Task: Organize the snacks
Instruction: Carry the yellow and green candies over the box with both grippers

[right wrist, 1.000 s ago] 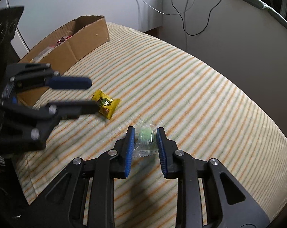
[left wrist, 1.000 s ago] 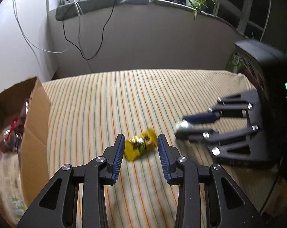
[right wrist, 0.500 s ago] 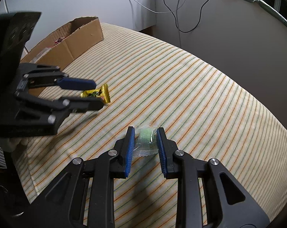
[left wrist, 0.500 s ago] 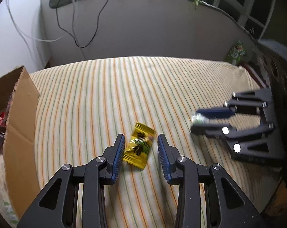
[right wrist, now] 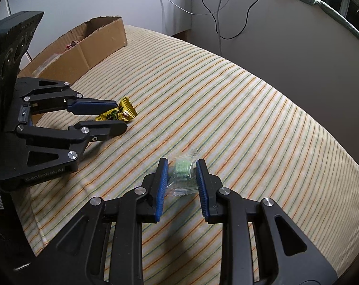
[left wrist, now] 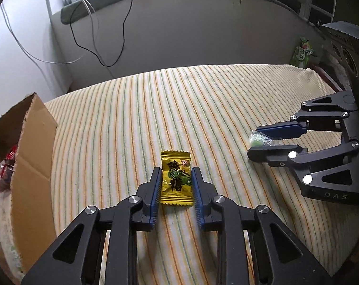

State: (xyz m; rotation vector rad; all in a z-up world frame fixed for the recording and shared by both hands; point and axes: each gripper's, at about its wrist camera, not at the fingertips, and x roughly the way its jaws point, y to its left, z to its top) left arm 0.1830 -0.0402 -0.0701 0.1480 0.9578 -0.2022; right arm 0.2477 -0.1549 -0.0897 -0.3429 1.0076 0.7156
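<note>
The yellow candy (left wrist: 177, 178) is held lengthwise between the left gripper's (left wrist: 176, 185) narrowed fingers, above the striped bed (left wrist: 155, 109). The box (left wrist: 34, 142) lies to its left. A green candy (right wrist: 183, 173) is gripped by the right gripper (right wrist: 181, 178).

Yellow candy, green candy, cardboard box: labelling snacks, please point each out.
yellow candy (left wrist: 176, 180), left wrist view, middle of the wrapper.
green candy (right wrist: 183, 172), right wrist view, green centre.
cardboard box (right wrist: 101, 44), right wrist view, outer side wall.
</note>
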